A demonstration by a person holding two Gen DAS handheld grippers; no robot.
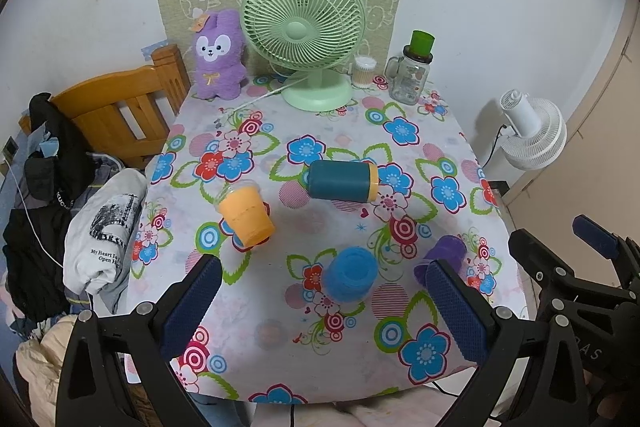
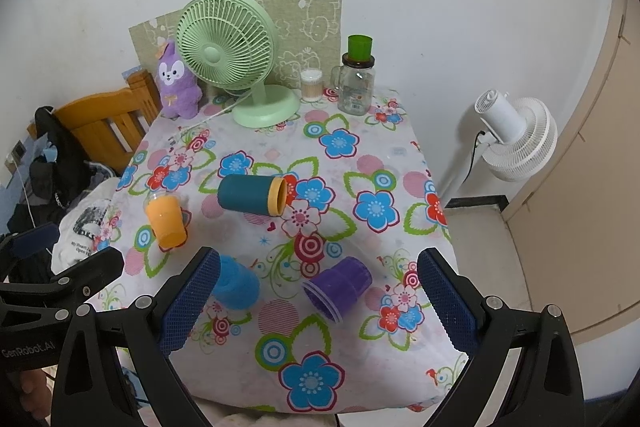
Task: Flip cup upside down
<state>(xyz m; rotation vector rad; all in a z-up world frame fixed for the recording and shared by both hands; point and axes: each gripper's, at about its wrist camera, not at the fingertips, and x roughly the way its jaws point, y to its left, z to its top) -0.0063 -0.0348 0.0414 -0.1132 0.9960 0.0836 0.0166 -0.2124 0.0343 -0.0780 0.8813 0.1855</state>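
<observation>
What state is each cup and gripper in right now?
Orange cup: upside down on the table.
Blue cup: upside down.
Teal cup: on its side, yellow rim to the right.
Purple cup: on its side, mouth toward the camera.
Left gripper: open, empty.
Right gripper: open, empty.
Green fan: upright; running or not, cannot tell.

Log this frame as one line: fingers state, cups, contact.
left gripper open, empty | right gripper open, empty | teal cup, purple cup on sides | orange cup, blue cup inverted | no contact
</observation>
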